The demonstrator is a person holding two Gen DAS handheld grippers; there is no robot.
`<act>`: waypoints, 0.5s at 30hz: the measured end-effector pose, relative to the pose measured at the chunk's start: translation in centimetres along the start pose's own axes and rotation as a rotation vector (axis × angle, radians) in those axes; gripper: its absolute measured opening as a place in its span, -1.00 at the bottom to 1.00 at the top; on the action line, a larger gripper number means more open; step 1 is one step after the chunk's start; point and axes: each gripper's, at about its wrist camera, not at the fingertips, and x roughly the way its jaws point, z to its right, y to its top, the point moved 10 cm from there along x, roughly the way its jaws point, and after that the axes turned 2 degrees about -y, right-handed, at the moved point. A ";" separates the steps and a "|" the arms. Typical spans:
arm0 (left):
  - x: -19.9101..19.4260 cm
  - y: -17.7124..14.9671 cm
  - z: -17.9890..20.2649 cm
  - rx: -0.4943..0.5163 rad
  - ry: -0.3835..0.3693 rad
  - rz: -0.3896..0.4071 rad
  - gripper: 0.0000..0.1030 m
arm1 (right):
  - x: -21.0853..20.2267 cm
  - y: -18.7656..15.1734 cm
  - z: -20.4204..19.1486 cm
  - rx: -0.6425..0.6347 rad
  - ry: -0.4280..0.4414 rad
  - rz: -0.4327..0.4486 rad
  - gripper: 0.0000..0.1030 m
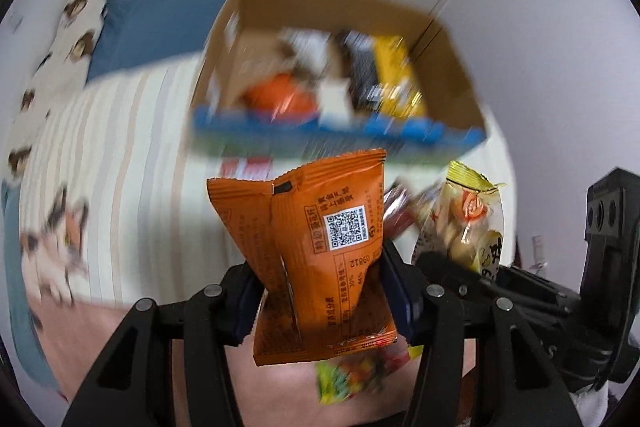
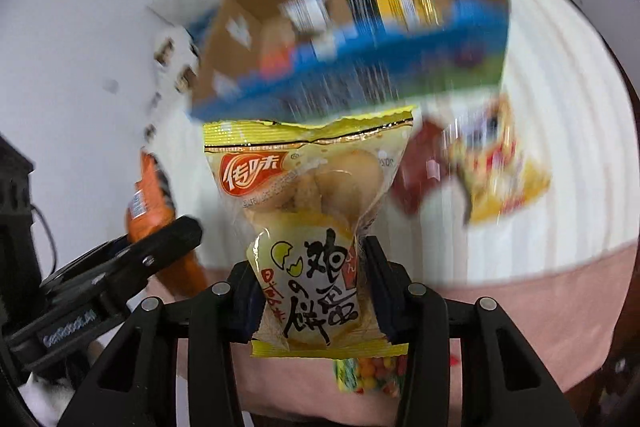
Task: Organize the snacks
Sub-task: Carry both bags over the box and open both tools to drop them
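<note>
Striped bedspread (image 1: 120, 131) underneath, open cardboard box (image 1: 332, 11) at far side, blurred. I see left gripper (image 1: 320, 291) clamping orange snack packet (image 1: 320, 247); right gripper (image 2: 312, 291) clamping yellow egg-cracker bag (image 2: 308, 211), both near box.

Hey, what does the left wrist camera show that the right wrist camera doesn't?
Only the left wrist view shows the blue pillow, the cat-print fabric and the QR code side of the orange packet shut in the left gripper.

Only the right wrist view shows the printed front of the yellow egg-cracker packet shut in the right gripper, plus loose red and yellow packets on the striped bedding.

Both show the cardboard box holding snacks, both held packets, and a colourful candy bag below.
</note>
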 end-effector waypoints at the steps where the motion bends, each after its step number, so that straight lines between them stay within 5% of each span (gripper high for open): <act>1: -0.4 1.7 0.5 0.011 -0.006 0.009 0.00 | -1.4 1.9 -0.4 -0.010 0.009 0.027 -0.09; 8: -0.2 11.8 0.7 0.103 0.058 0.027 0.00 | -6.4 14.3 1.0 -0.034 -0.096 0.148 -0.09; 15: 6.1 18.5 -3.2 0.071 0.135 -0.090 0.01 | -4.2 22.6 4.7 0.000 -0.221 0.101 -0.09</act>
